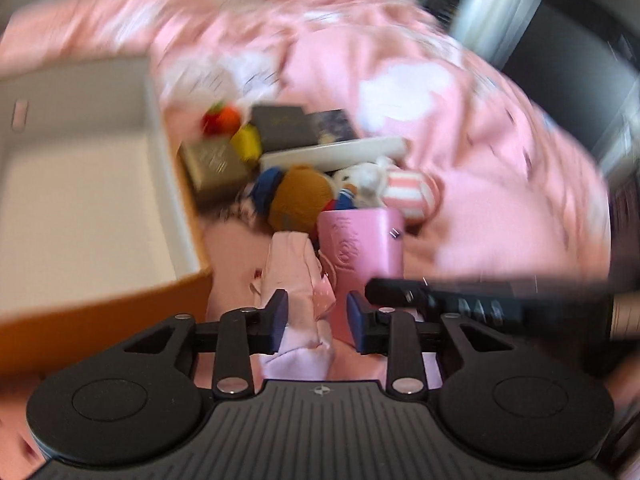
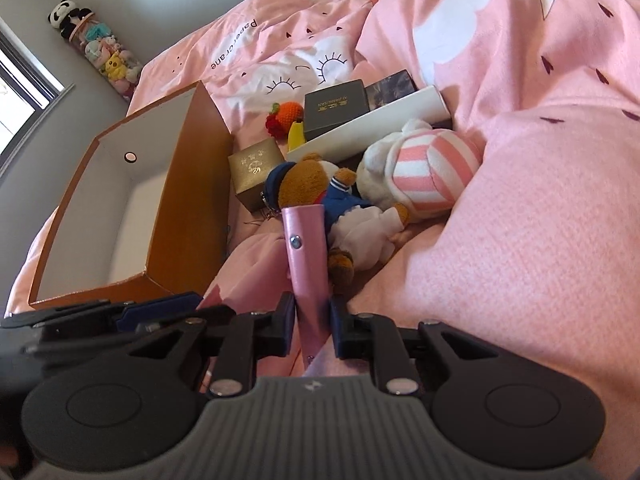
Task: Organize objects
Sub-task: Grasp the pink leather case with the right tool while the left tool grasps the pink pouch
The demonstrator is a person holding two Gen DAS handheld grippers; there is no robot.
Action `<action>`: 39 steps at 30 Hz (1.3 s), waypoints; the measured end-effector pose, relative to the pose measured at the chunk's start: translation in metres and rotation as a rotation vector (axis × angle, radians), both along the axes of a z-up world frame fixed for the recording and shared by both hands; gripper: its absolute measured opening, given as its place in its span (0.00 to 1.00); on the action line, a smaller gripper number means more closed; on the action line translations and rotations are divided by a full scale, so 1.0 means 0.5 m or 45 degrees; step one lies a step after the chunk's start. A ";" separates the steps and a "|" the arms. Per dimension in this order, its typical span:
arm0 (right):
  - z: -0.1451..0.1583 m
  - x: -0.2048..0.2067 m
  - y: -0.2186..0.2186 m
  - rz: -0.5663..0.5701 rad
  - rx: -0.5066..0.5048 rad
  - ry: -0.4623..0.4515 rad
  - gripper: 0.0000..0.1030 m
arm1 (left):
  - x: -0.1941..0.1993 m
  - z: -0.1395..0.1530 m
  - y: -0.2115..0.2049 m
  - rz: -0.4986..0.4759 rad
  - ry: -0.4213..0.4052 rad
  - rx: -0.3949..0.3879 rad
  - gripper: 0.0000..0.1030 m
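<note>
Clearly the right gripper (image 2: 311,322) is clamped on the edge of a pink wallet-like case (image 2: 306,264), holding it edge-on above the pink bedspread (image 2: 520,240). The left gripper (image 1: 318,318) stands part-open; pale pink cloth (image 1: 296,280) lies between its pads, but blur hides whether they press on it. An orange box (image 2: 188,184) with a white inside sits empty at left, near the clutter: a brown bear in a blue sailor suit (image 2: 316,192), a striped plush (image 2: 424,168), a gold box (image 2: 256,172), a dark box (image 2: 336,108), a white flat box (image 2: 360,128) and knitted fruit (image 2: 286,118). Risks, as a judgement: a thin edge grip may let the case pivot or slip on the way to the box; the two tools sit close and may knock; loose cloth could drag along. The right view shows the grip line and a snap stud; the left view shows the case's broad embossed face and the right tool crossing just beside it.
</note>
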State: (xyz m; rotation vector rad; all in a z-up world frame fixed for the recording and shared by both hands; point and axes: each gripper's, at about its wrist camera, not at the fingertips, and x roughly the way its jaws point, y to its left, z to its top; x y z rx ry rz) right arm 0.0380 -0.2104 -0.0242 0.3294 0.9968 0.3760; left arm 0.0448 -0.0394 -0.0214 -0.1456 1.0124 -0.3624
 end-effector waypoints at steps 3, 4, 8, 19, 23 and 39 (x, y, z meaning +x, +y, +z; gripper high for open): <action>-0.001 -0.003 -0.002 -0.002 0.009 -0.008 0.18 | 0.021 -0.014 0.031 0.169 0.131 -0.116 0.36; -0.001 -0.003 -0.004 -0.006 0.018 -0.007 0.18 | 0.025 -0.017 0.034 0.207 0.156 -0.118 0.36; -0.003 -0.004 -0.010 -0.012 0.037 -0.007 0.18 | 0.037 -0.033 0.050 0.310 0.244 -0.145 0.36; -0.001 -0.007 -0.009 -0.006 0.028 -0.024 0.18 | 0.041 -0.042 0.049 0.334 0.305 -0.094 0.11; 0.000 -0.007 -0.010 -0.002 0.023 -0.030 0.18 | 0.031 -0.035 0.008 0.210 0.204 0.099 0.10; -0.001 -0.007 -0.009 0.005 0.020 -0.039 0.18 | 0.025 -0.037 0.019 0.188 0.204 -0.007 0.64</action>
